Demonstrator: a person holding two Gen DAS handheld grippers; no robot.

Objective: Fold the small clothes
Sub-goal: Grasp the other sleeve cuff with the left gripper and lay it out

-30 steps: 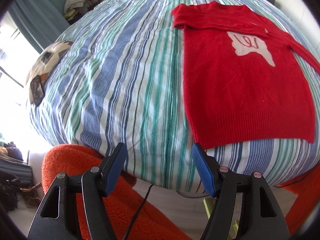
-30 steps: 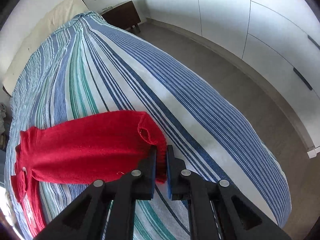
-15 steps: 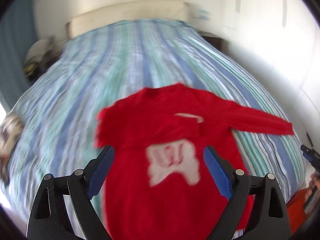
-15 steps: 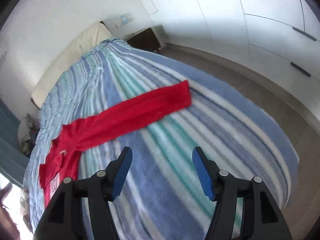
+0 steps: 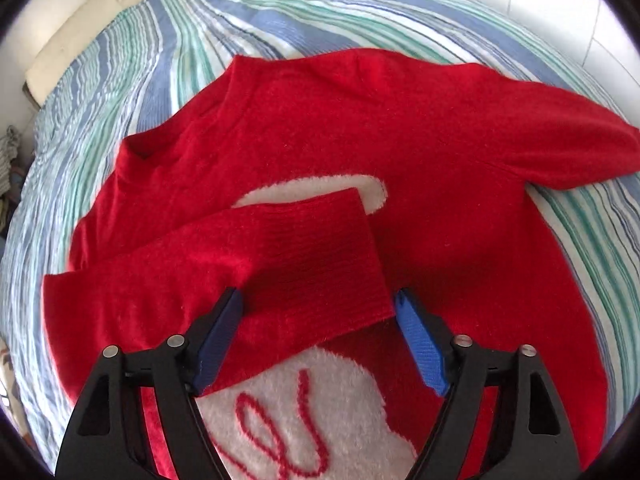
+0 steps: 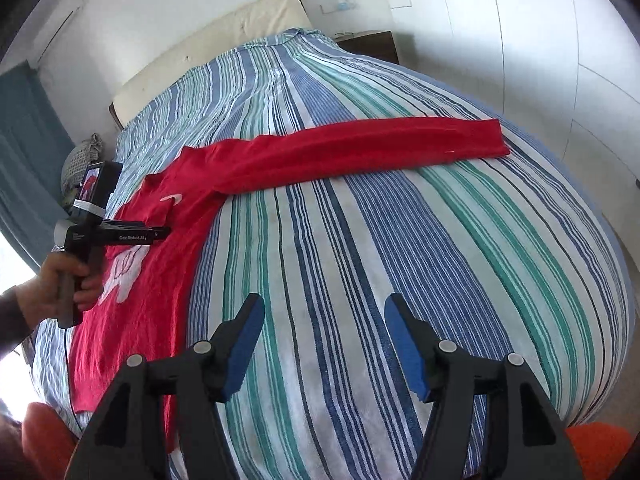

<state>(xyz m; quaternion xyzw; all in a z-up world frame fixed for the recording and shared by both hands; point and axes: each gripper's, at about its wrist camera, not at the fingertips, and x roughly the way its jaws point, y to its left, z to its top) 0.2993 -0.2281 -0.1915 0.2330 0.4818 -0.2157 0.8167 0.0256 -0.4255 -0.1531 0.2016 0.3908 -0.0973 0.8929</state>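
L gripper (image 5: 318, 316) hangs just over the red sweater (image 5: 400, 168), pointing steeply down. Its jaws are closing, though the blue pads (image 5: 420, 344) don't press on anything; the ribbed cuff (image 5: 320, 264) of the folded-in sleeve lies below and between them, flat on the sweater's chest. That sleeve crosses the white patch (image 5: 308, 412) w/ red looping script, covering its middle; more white shows beyond the cuff. Farther out, the collar sits at upper left of the L wrist view & the other sleeve runs off to the right over the striped bedspread (image 5: 168, 40).

R gripper (image 6: 324, 342) sits above bare bedspread (image 6: 400, 220), jaws about half open, nothing between them, well apart from the sweater (image 6: 152, 280). To its left, near the bed's edge, a hand (image 6: 60, 284) grips the handle of the L gripper (image 6: 158, 234) over the sweater body. Beyond, the outstretched sleeve (image 6: 380, 144) lies straight & flat across the bed toward the right side. Farthest: beige headboard (image 6: 224, 40), dark nightstand (image 6: 372, 46), white wardrobe doors (image 6: 560, 60) at right, teal curtain (image 6: 24, 152) at left.
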